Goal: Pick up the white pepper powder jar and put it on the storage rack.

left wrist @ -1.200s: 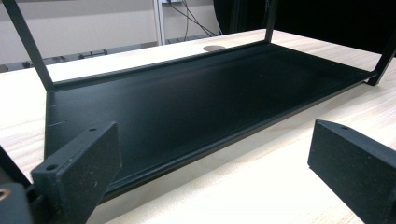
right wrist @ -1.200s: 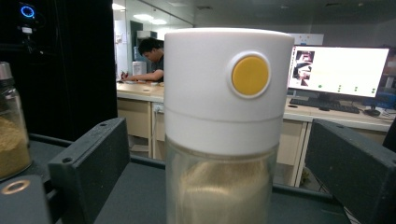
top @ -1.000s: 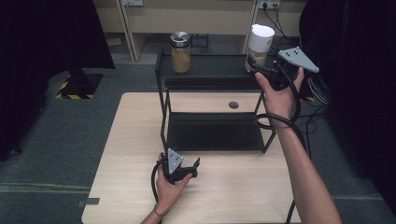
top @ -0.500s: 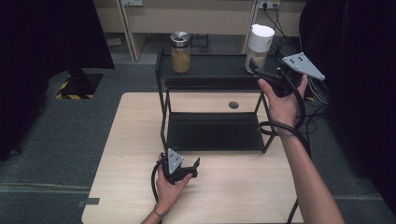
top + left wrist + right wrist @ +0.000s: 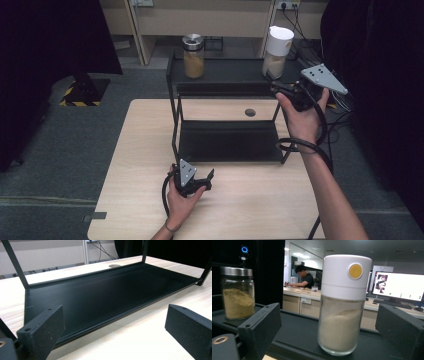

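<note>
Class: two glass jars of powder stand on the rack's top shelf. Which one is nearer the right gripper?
The white-capped glass jar with a yellow button, facing the right gripper; the metal-lidded glass jar stands farther left.

No text, label or number can be read anywhere.

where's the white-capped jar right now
In the high view the white-capped jar stands upright at the right end of the black rack's top shelf, right of the metal-lidded jar, with the open right gripper just in front of it.
</note>
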